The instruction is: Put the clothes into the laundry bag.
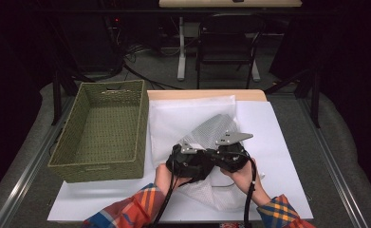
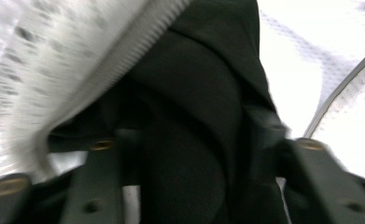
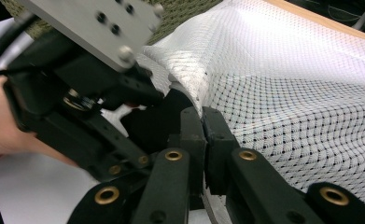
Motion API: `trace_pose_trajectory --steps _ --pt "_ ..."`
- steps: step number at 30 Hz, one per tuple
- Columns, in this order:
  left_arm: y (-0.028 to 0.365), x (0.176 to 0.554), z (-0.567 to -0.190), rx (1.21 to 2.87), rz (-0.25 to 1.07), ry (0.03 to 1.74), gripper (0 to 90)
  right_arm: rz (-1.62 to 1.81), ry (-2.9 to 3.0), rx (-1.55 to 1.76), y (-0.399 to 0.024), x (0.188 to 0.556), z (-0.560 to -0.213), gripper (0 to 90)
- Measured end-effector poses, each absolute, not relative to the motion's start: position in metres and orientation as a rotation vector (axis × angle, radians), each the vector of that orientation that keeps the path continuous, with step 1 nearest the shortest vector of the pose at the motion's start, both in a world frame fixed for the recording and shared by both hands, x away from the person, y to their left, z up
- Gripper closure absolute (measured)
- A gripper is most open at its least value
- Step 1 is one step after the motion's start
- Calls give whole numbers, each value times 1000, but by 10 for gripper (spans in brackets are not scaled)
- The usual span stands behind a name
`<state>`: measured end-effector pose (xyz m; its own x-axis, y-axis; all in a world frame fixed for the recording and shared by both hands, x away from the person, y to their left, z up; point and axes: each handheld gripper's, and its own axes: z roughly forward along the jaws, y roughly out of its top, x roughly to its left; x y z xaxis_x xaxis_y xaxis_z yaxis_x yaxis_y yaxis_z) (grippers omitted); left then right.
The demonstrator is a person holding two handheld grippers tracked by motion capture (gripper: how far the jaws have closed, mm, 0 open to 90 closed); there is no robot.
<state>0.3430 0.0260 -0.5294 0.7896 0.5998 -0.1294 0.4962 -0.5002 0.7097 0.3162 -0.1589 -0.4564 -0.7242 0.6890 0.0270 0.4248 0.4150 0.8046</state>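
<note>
Black jaws of the right gripper (image 3: 203, 140) stand pressed together on the zipper edge of a white mesh bag (image 3: 283, 88), which lies on the white sheet (image 1: 278, 137) beside a green basket (image 1: 105, 126). Left gripper (image 1: 189, 162) sits close alongside; its jaws stand partly apart, blurred, around something dark inside the bag's mouth. Contact there cannot be made out.

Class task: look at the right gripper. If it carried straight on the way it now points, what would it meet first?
Probably the white mesh laundry bag: the right gripper already pinches its edge, and the mesh stretches ahead. Depth beyond is unclear.
</note>
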Motion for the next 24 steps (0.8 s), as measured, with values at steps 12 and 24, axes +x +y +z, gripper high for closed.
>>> trace_pose_trajectory --steps 12,24 --pt "33 359 -518 2094 229 812 741 1232 2338 936 -155 313 -452 890" --pt "28 374 -518 2074 365 887 744 1267 2311 929 -156 311 -447 890"
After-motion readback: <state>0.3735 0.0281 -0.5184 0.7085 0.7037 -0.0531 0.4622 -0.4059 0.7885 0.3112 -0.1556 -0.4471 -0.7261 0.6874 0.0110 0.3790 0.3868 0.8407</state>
